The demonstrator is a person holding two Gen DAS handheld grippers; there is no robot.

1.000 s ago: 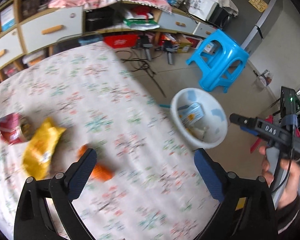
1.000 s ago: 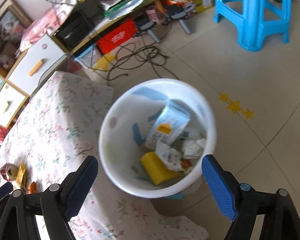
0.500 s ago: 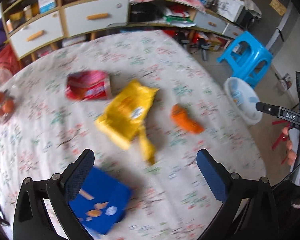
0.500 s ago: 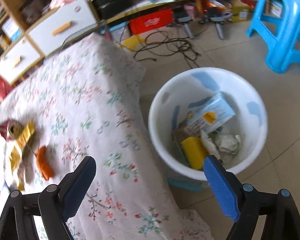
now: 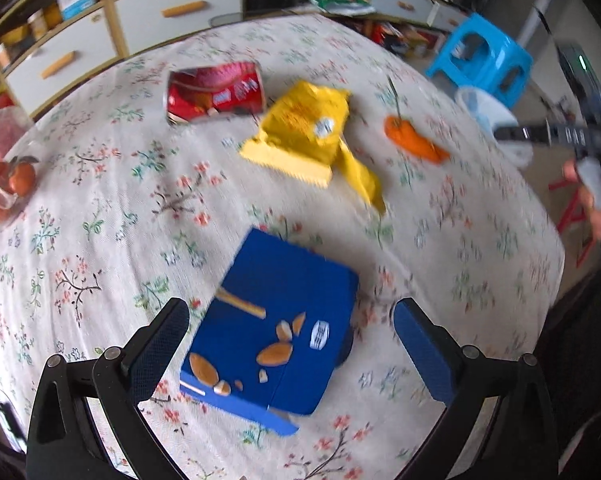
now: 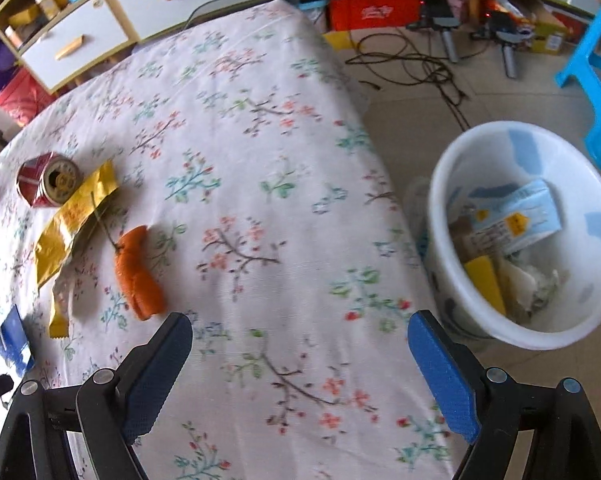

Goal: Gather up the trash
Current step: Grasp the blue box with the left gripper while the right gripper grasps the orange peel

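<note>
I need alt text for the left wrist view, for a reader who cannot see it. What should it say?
The open left claw hovers over a blue box lying on a floral tablecloth. Behind the box lie a yellow wrapper, a red can on its side and an orange peel.

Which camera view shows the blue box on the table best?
The left wrist view. There the blue box lies whole on the floral tablecloth, between the open left tongs, its printed top plain though slightly blurred. The right wrist view catches only a blue sliver of it at the left edge.
</note>
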